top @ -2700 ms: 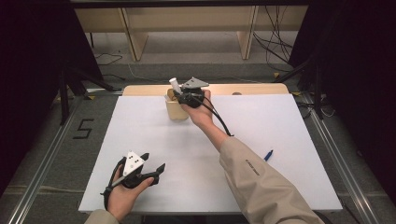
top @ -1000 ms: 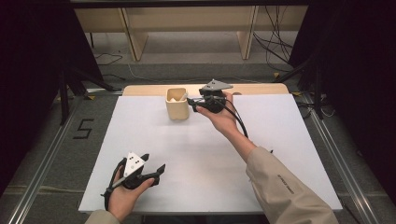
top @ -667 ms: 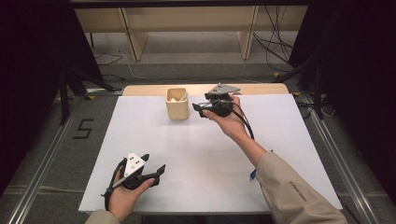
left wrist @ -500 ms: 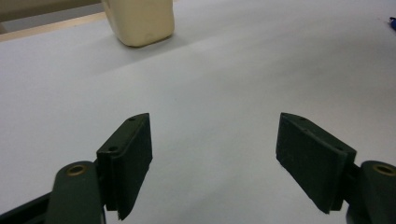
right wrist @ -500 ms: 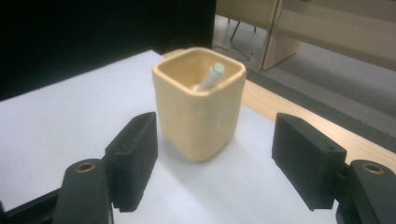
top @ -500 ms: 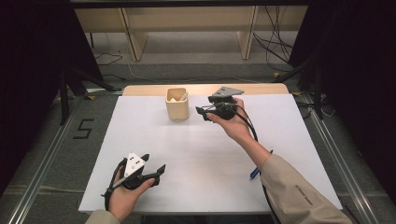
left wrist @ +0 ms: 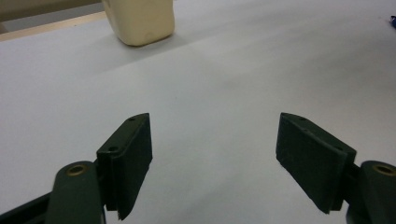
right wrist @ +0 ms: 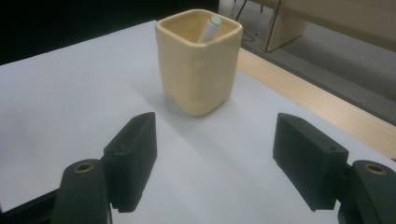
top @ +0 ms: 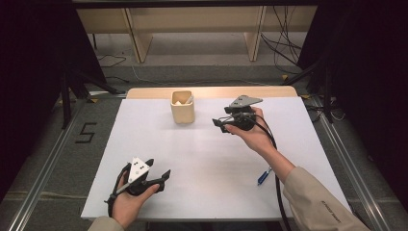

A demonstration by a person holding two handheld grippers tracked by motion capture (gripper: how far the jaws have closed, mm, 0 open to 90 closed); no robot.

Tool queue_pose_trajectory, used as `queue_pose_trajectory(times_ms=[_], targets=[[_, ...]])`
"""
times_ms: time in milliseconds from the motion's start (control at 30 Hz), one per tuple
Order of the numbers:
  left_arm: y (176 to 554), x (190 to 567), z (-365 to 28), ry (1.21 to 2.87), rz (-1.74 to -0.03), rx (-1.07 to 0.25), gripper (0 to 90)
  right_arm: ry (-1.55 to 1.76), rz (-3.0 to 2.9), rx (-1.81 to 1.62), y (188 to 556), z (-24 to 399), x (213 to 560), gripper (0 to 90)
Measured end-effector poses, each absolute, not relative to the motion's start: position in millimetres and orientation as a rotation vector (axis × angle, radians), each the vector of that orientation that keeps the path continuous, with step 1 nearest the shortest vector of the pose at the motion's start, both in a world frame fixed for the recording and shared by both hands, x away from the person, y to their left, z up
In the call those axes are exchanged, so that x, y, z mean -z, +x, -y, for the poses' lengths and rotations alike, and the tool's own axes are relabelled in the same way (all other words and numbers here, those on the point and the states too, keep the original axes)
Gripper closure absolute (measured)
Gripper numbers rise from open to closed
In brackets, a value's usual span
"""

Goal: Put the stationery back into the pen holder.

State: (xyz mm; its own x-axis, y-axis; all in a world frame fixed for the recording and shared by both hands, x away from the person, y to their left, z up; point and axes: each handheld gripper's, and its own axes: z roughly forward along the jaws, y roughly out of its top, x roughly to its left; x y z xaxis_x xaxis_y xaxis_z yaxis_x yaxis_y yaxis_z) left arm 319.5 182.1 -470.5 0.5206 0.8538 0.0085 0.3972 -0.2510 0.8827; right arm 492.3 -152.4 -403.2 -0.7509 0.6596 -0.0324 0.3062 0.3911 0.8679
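A cream square cup (top: 183, 108) stands near the far edge of the white table sheet (top: 207, 163). A white pen (right wrist: 209, 27) leans inside the cup (right wrist: 198, 65). My right gripper (top: 219, 123) hovers to the right of the cup with its jaws turned toward it, open and empty. In its own view the right gripper (right wrist: 215, 163) frames the cup from a short way off. My left gripper (top: 162, 177) rests at the near left, open with nothing between the pads (left wrist: 128, 154), and the cup (left wrist: 140, 21) is far ahead of it.
A blue pen (top: 263, 175) lies on the sheet beside the right forearm. A strip of bare wooden tabletop (top: 211, 91) runs behind the cup. Dark stands and cables sit on the floor around the table.
The right gripper, earlier over the cup with the white pen, has drawn back to the right and toward the person. The pen stays in the cup. The left gripper has not moved.
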Motion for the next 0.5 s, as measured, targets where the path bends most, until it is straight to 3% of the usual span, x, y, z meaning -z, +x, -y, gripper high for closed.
queue_pose_trajectory(times_ms=[500], targets=[[319, 472, -182, 1.854, -1.039, -0.63, 27.1, 0.875, -2.325, -1.254, 479, 186, 415, 29.3]])
